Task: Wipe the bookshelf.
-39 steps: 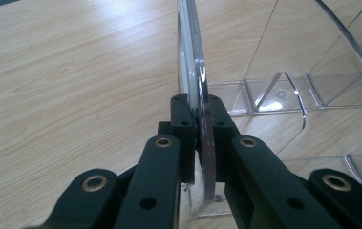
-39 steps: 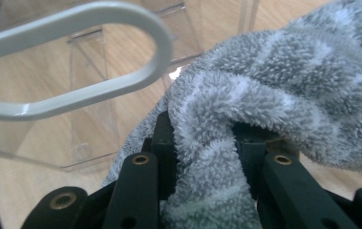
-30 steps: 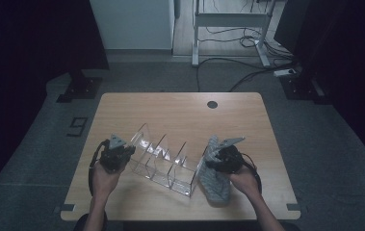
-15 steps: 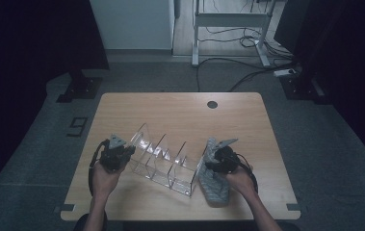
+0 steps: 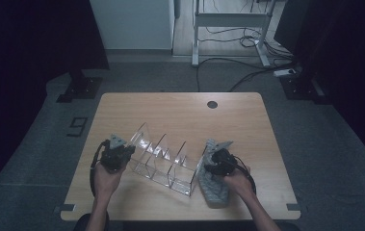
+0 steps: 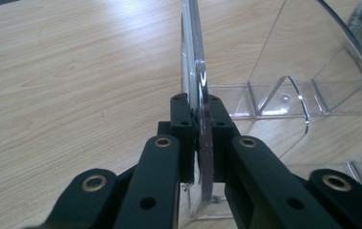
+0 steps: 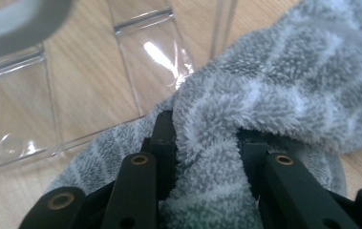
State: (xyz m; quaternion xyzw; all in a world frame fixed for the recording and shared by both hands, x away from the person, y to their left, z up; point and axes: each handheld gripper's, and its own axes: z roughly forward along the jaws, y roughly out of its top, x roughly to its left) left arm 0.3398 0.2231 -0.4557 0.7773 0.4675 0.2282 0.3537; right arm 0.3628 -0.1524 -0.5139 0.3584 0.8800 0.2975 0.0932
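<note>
A clear plastic divider rack (image 5: 163, 159) with several compartments lies across the middle of the wooden table (image 5: 180, 115). My left gripper (image 5: 122, 153) is shut on the rack's left end wall (image 6: 195, 81), its black pads pressing both faces of the thin clear panel. A fluffy grey striped towel (image 5: 213, 185) rests against the rack's right end. My right gripper (image 5: 212, 161) is shut on a bunched fold of that towel (image 7: 245, 95), which bulges between the jaws and drapes over them. Behind the towel, the rack's clear compartments (image 7: 21, 114) sit on the wood.
A round cable hole (image 5: 212, 104) is in the table's far edge. Beyond the table stand a white cabinet (image 5: 132, 24), a metal frame (image 5: 228, 19) with cables on the floor, and dark equipment on both sides.
My right gripper with the towel has shifted slightly lower and closer to the rack's right end. The left gripper and the rack have stayed put.
</note>
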